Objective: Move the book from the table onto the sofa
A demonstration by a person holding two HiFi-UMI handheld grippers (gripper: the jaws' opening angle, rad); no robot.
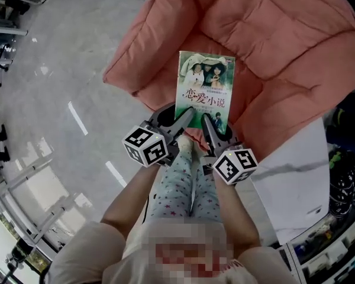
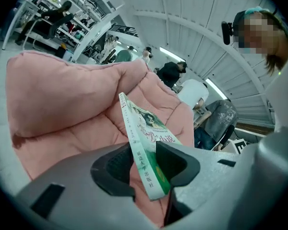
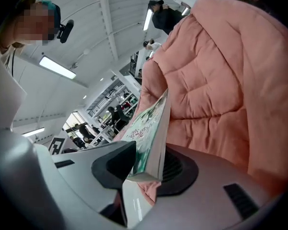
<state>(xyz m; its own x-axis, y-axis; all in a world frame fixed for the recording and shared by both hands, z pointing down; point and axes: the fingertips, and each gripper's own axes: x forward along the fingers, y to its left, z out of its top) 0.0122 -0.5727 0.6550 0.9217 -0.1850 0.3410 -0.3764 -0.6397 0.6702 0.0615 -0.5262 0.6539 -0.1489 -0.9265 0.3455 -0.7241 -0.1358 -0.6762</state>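
1. Sofa, salmon-pink quilted fabric (image 1: 296,46): the destination, directly beneath the load
2. Book, green-and-white paperback with photo cover (image 1: 205,84): cover up over the seat, contact unclear; gripped at both near corners, probably to keep it level
3. Left gripper, grey (image 1: 184,118): jaws narrowed, clamping the spine side
4. Right gripper, grey (image 1: 209,123): jaws narrowed, clamping the page-edge side

Soft indoor light comes from ceiling strip lamps (image 3: 57,67), at ten o'clock in the right gripper view. Glare streaks the floor (image 1: 77,118). Both gripper views bulge, rims dark; the book (image 1: 204,87) is sharp.
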